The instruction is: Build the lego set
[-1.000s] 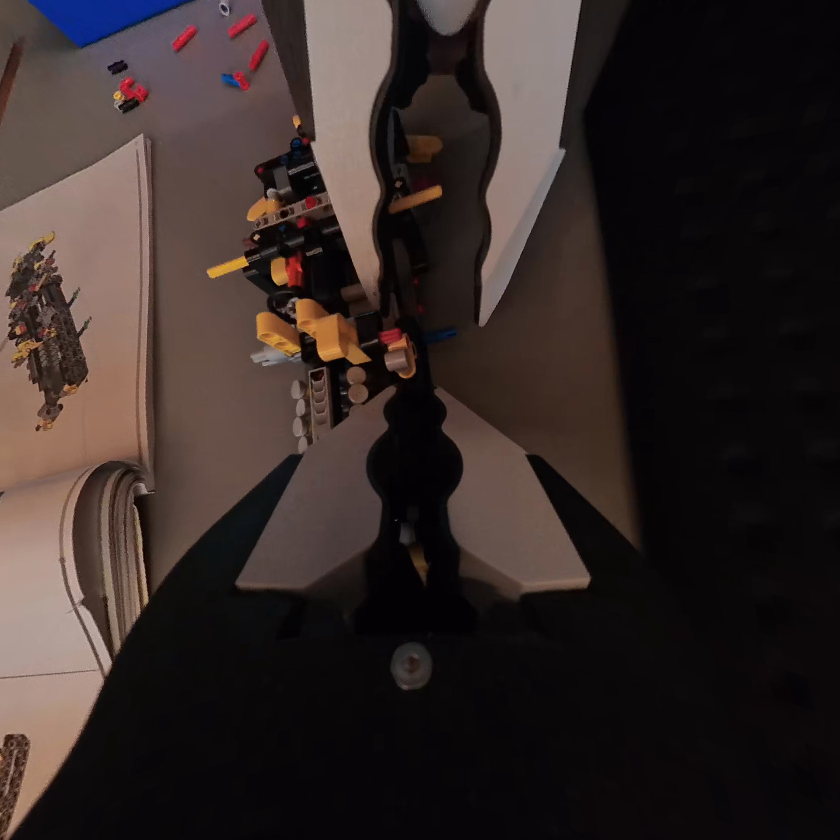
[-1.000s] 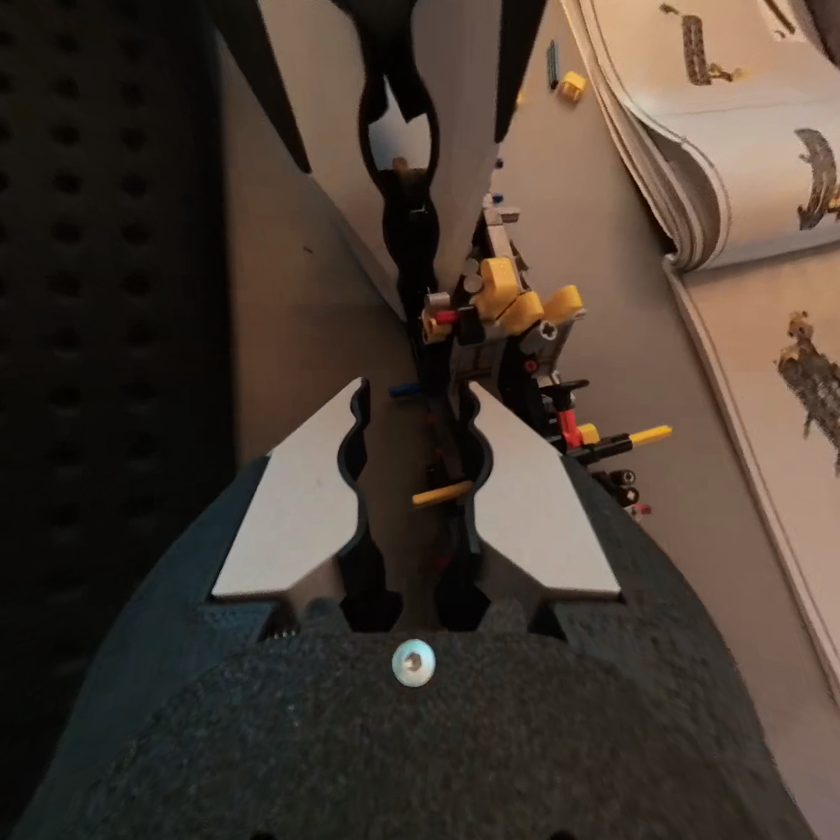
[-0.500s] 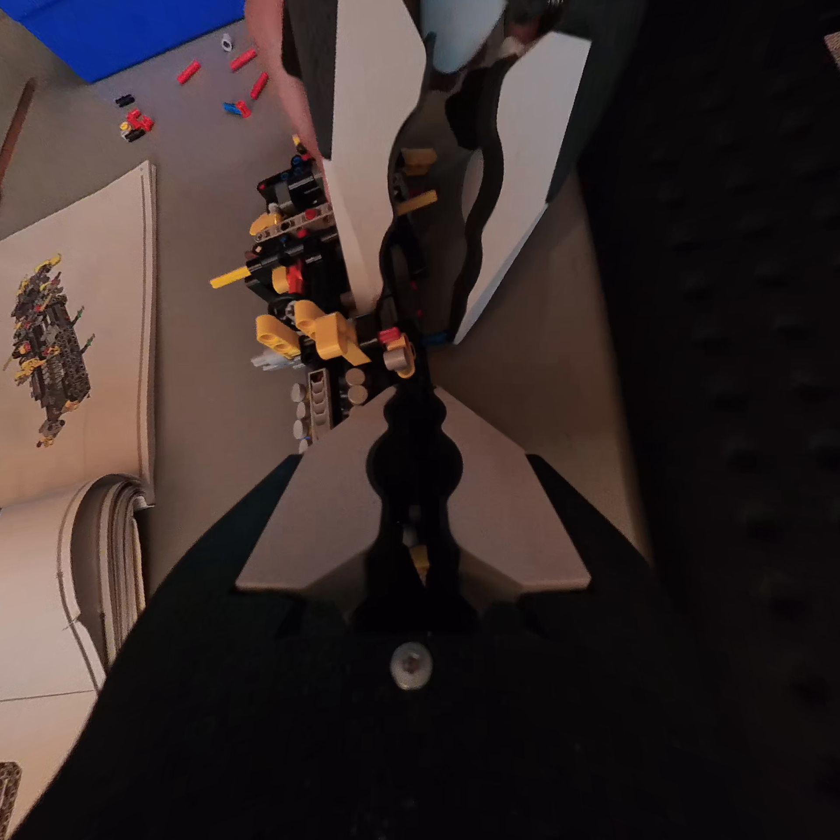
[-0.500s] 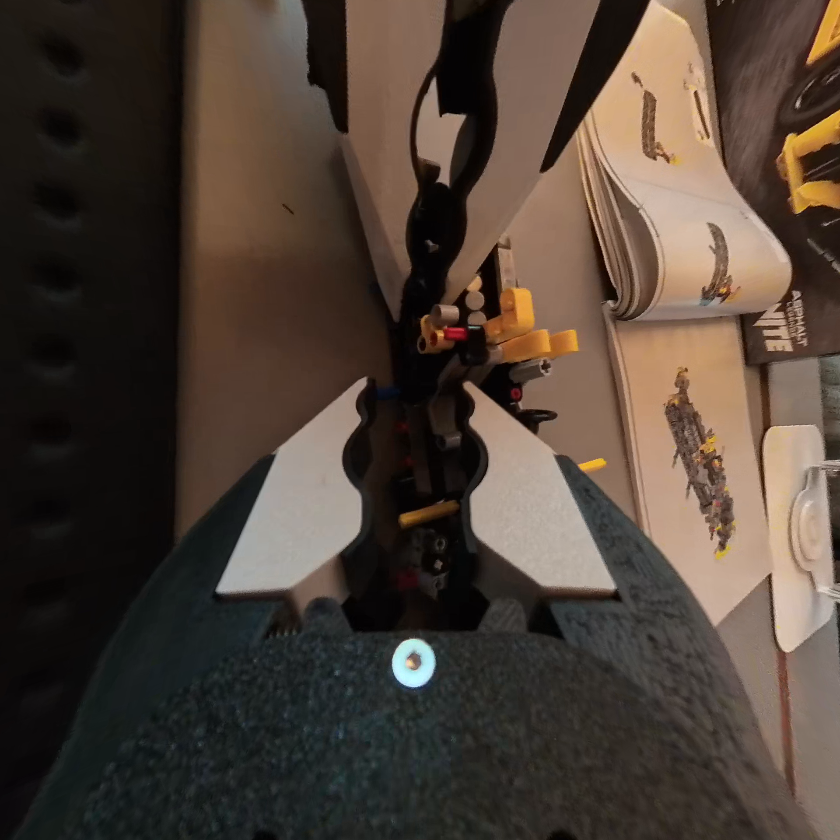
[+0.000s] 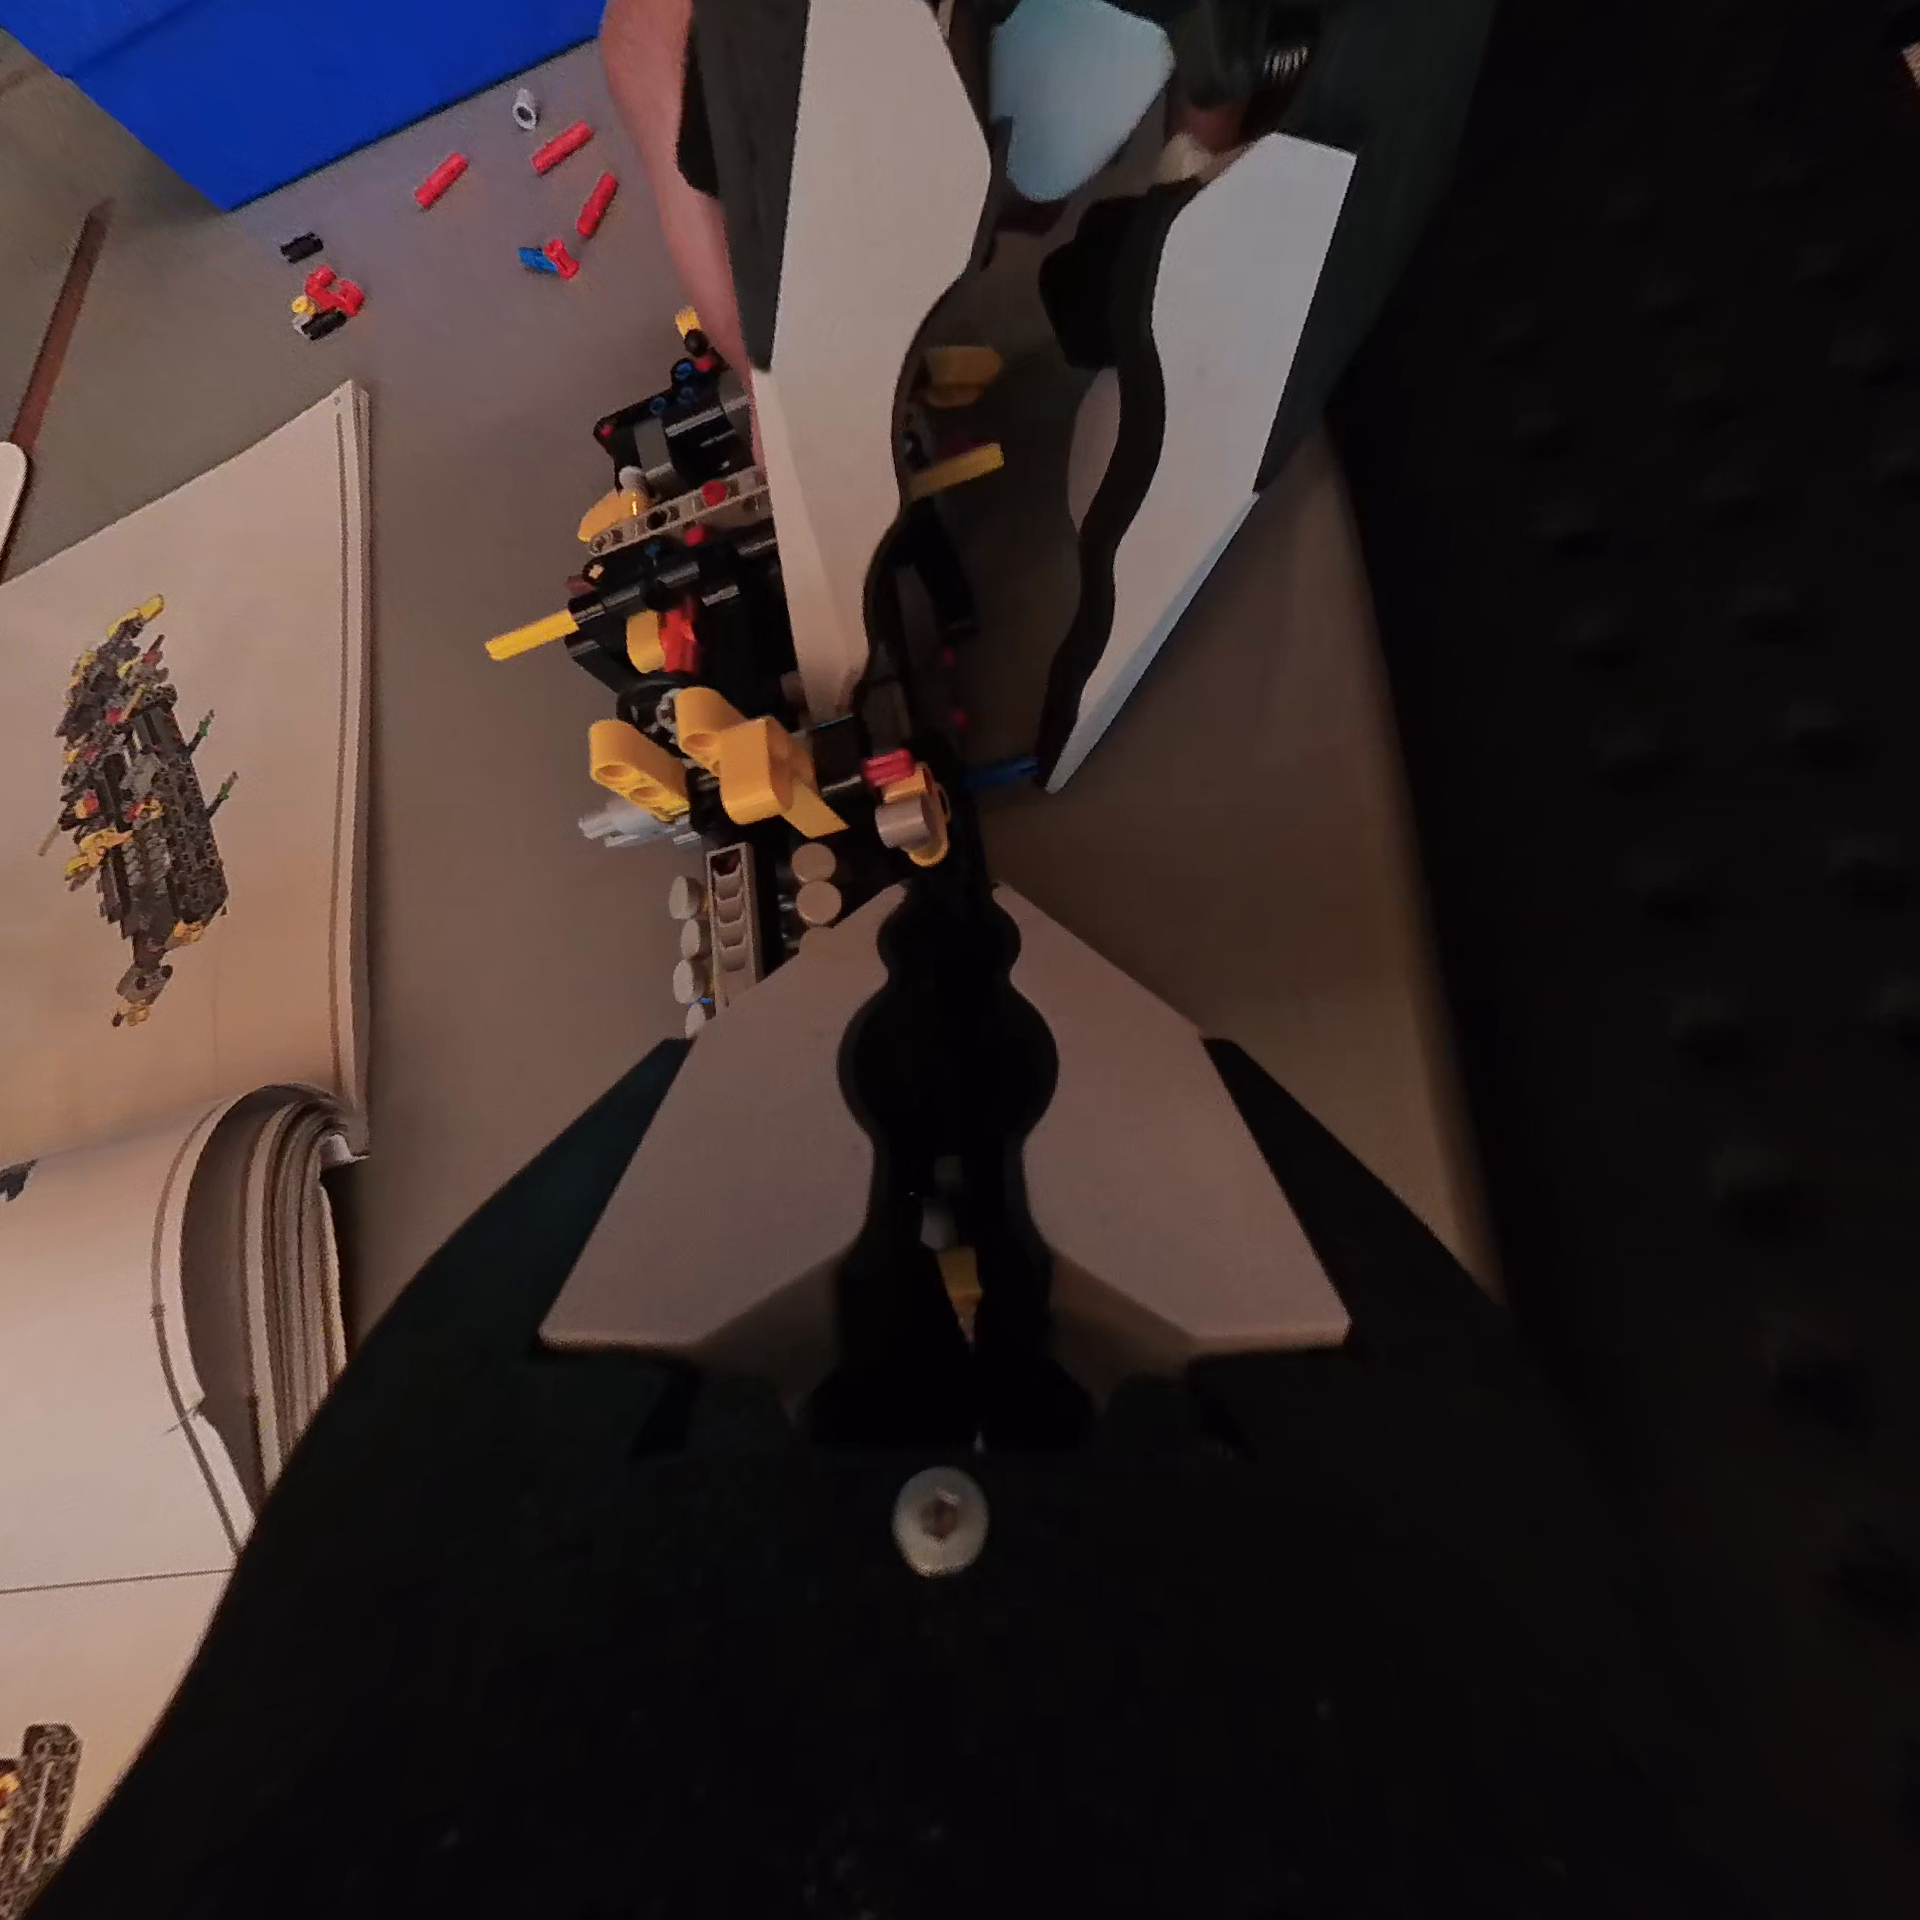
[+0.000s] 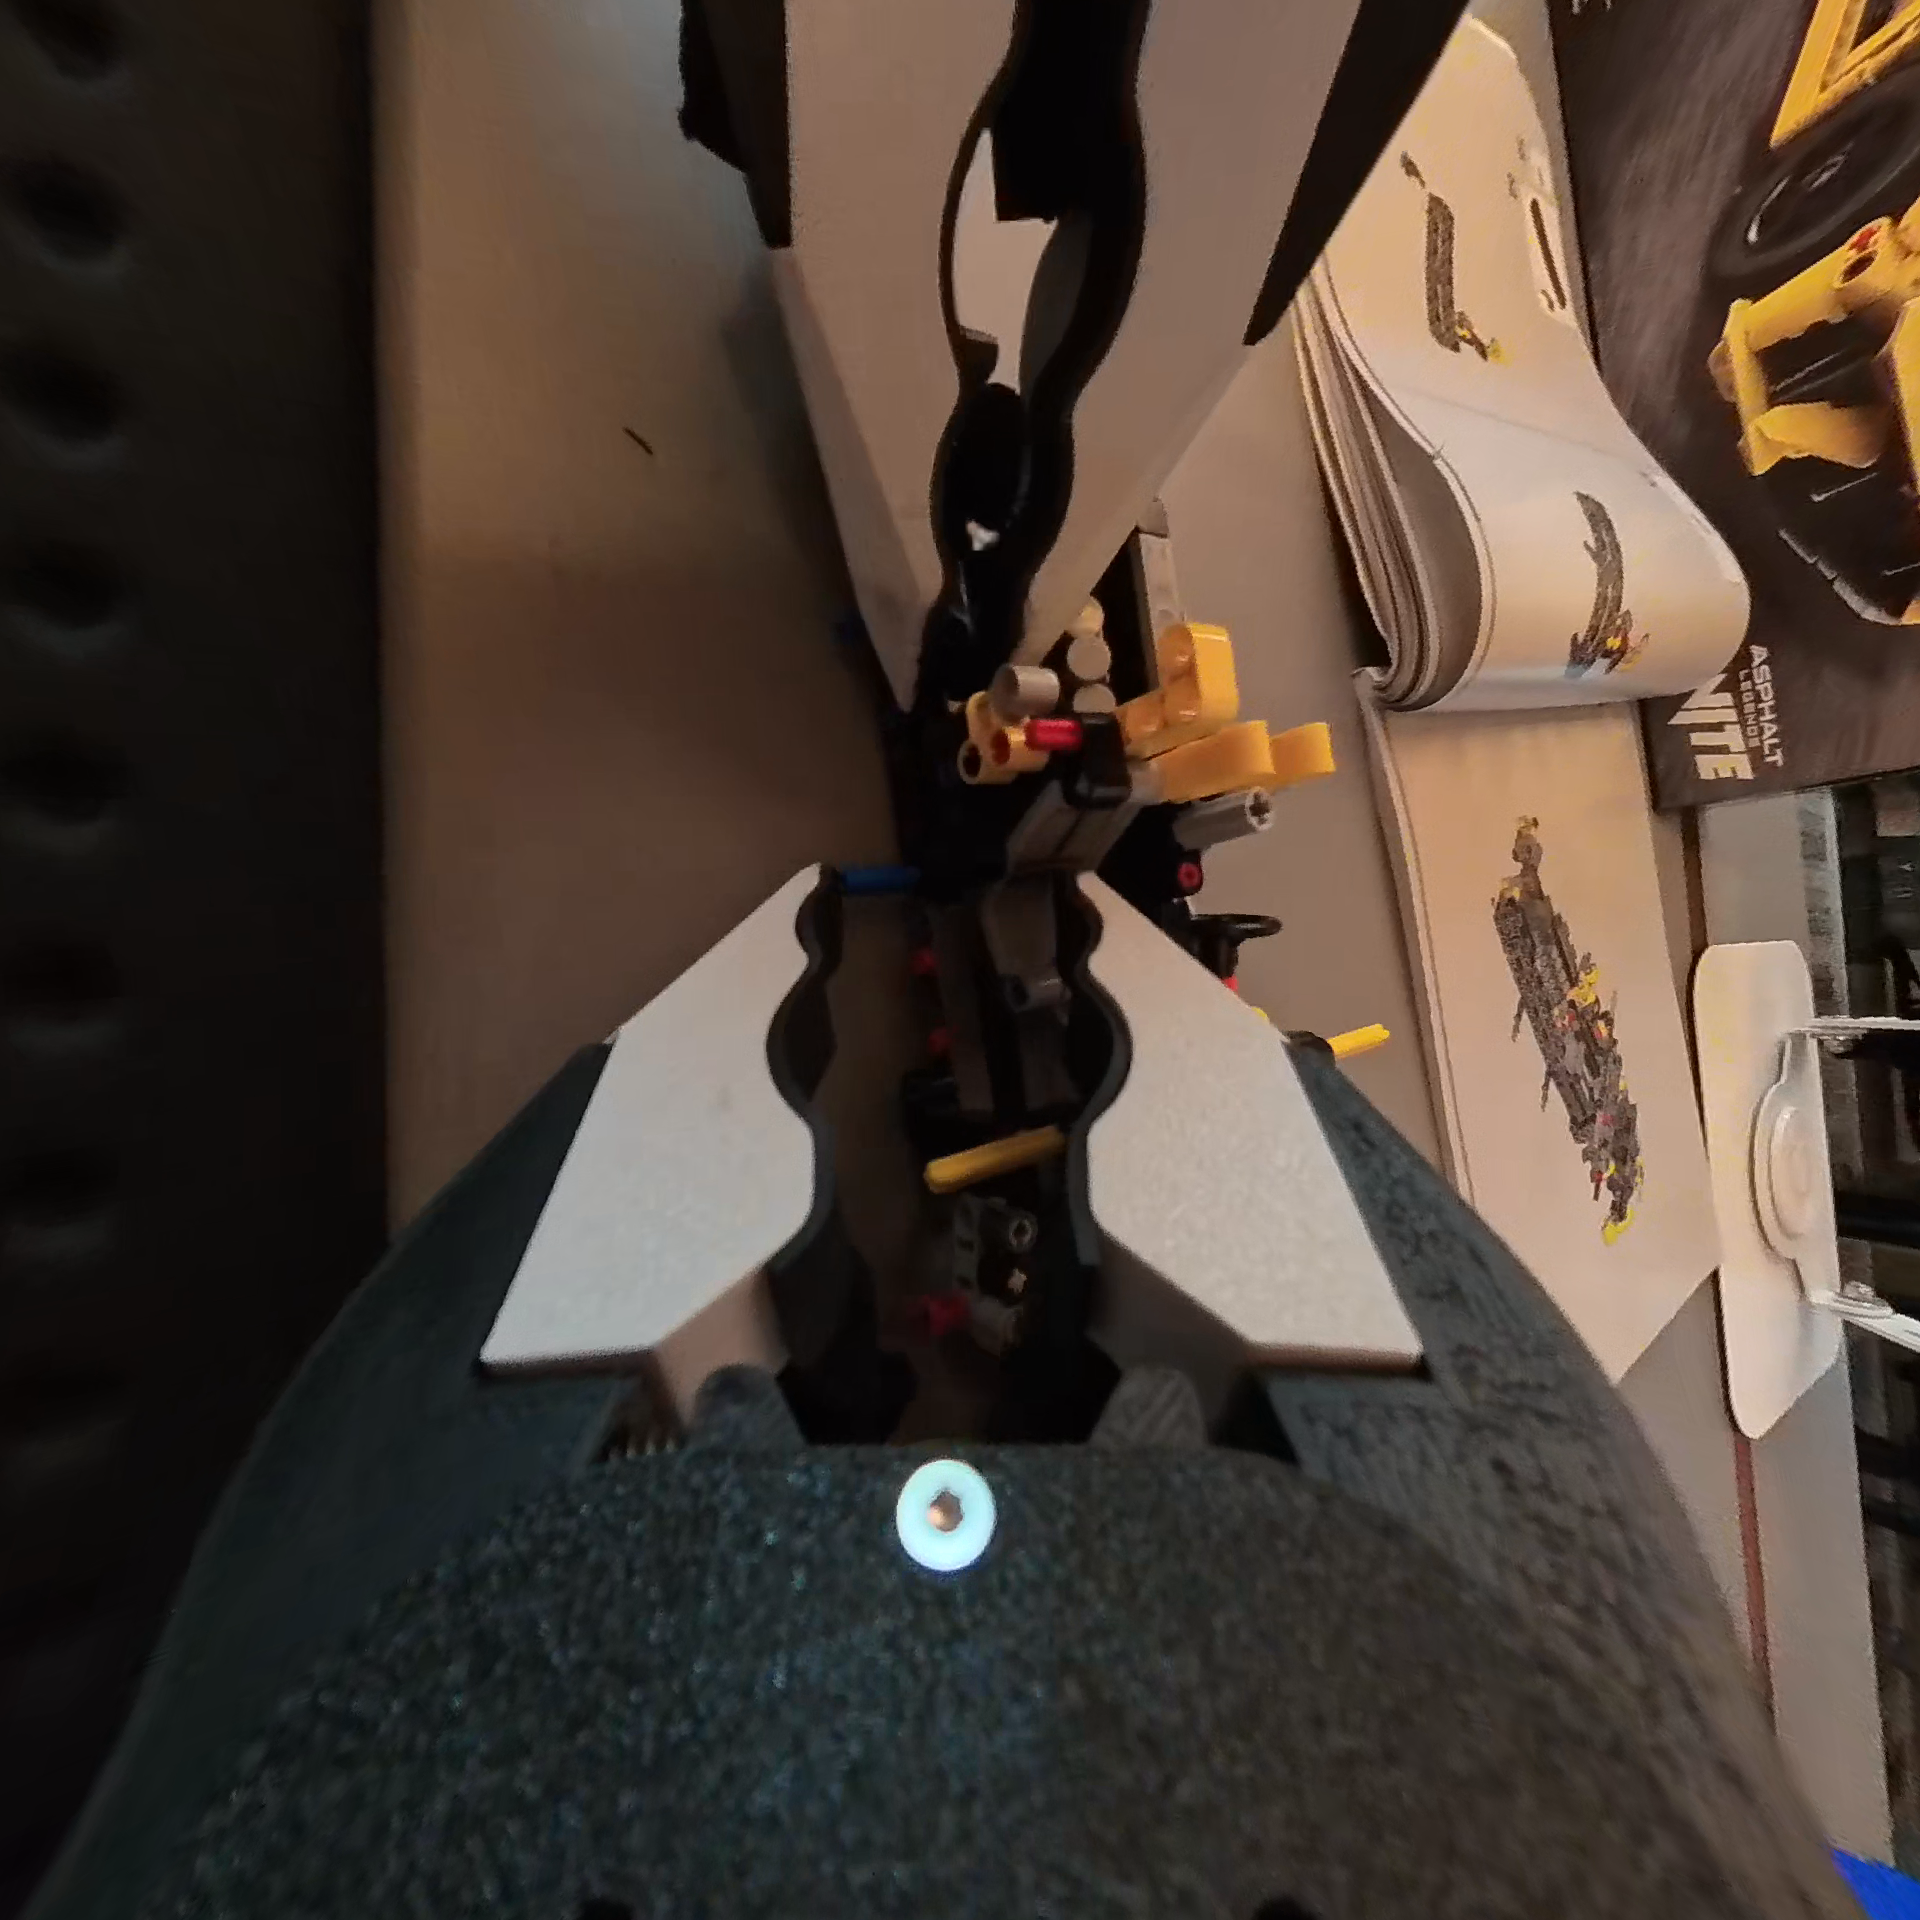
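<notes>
Holding the half-built lego model (image 5: 727,748) on the tabletop (image 5: 478,416) beside the open instruction book (image 5: 187,748), left gripper (image 5: 951,904) jaws clamped on one end, right gripper (image 6: 951,894) jaws parted around the other, likely needing to close squarely before further assembly.

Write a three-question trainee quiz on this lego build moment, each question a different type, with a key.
1. True or false: the left gripper is shut on one end of the lego model.
2. Multiple choice: the right gripper is A) shut on a loose pin, B) open astride the model, C) resting on the booklet.
3. Fill in: the open instruction booklet lies on the ___ side of the left wrist view.

Key: 1 true; 2 B; 3 left.
</notes>
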Available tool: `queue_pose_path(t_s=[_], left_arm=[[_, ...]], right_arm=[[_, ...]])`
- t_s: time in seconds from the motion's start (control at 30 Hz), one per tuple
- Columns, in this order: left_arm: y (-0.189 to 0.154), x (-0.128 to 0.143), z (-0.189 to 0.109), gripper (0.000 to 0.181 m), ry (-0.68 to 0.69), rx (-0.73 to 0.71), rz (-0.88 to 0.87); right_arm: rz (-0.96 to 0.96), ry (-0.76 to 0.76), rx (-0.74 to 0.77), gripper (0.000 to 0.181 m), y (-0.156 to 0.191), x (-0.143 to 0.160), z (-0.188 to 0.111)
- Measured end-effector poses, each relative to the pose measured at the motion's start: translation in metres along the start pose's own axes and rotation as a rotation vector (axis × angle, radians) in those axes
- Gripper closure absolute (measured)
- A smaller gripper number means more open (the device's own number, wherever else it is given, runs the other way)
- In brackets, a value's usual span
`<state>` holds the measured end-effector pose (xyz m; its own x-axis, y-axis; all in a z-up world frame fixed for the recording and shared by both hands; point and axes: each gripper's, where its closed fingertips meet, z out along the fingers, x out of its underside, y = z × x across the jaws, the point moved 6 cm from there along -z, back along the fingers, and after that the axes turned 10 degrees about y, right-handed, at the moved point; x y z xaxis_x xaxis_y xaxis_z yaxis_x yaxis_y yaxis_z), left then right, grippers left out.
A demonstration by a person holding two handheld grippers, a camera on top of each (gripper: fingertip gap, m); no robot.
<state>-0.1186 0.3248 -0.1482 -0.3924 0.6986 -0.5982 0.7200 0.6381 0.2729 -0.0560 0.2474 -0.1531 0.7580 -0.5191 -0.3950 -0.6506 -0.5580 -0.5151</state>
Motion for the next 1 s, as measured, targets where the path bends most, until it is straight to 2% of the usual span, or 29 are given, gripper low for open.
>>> queue_pose_path(t_s=[0.17, 0.8, 1.0], left_arm=[[0.000, 0.000, 0.001, 0.171, 0.010, -0.008, -0.009], [0.001, -0.001, 0.001, 0.172, 0.008, -0.008, -0.013], [0.001, -0.001, 0.001, 0.172, 0.008, -0.011, 0.000]], right_arm=[[-0.071, 0.038, 0.019, 0.150, 0.003, -0.002, 0.000], [-0.060, 0.027, 0.018, 0.150, 0.003, -0.001, 0.000], [0.087, -0.021, -0.147, 0.158, -0.007, 0.000, -0.004]])
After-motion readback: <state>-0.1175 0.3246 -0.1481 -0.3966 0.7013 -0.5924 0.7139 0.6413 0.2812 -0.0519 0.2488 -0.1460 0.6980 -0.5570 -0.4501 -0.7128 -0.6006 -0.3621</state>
